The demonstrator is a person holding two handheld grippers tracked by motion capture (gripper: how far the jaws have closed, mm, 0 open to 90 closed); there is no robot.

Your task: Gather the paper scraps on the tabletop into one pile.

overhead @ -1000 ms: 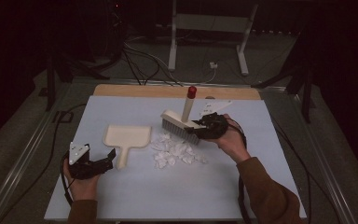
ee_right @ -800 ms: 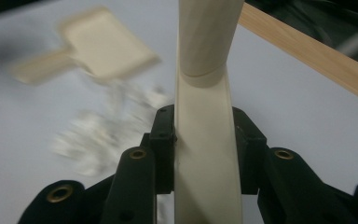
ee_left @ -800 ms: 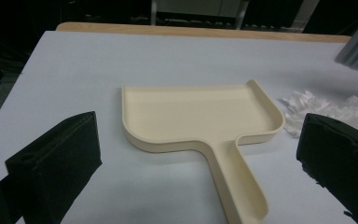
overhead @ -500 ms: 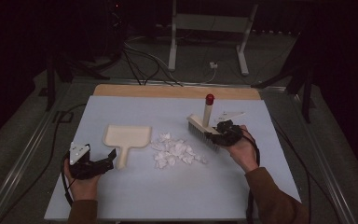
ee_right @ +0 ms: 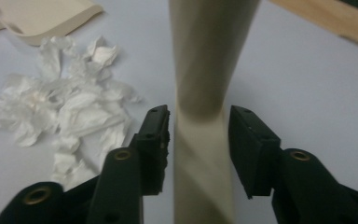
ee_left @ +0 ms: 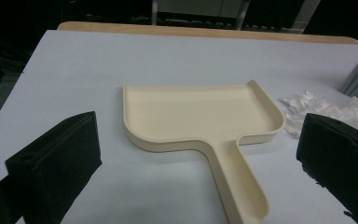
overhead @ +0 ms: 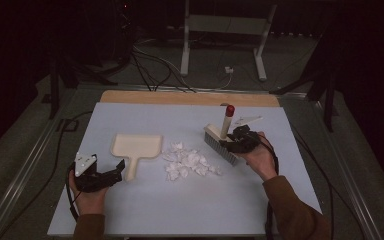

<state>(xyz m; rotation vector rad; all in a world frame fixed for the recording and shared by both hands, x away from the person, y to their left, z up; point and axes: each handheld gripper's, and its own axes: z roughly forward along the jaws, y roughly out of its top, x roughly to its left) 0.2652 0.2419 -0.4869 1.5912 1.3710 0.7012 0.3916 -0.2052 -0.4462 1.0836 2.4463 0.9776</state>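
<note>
**Right Tongs Loosen on the Brush, Left Tongs Wait at the Dustpan**

The right tongs (overhead: pixel 236 140) straddle the cream handle of the brush (overhead: pixel 222 141), and their jaws have just been opening: in the right gripper view a slim gap shows on both sides between each pad and the handle, so the handle stands between them but is not pinched. The brush stands on its grey bristles on the desk (overhead: pixel 145 215), its red-capped handle tilted upward, just right of the paper scraps (overhead: pixel 187 162).

The left tongs (overhead: pixel 111 172) are spread wide and hold nothing. In the left gripper view the dustpan (ee_left: pixel 205 116) lies flat ahead of them, its handle running back between the two jaws, its open lip facing away from the person.

By the look of it, the work is sweeping the scraps into the pan, and this is the setting-up step: the brush has been stood beside the pile, and the pan is not yet gripped. The next move likely calls for the left tongs to close on the pan's handle, and the right tongs to take a firm hold again before drawing the bristles leftward through the scraps.

The pan sits just left of the pile, so the sweep is short. Bare desk lies in front of both hands; the far wooden edge and the right edge are well clear of the brush.
</note>
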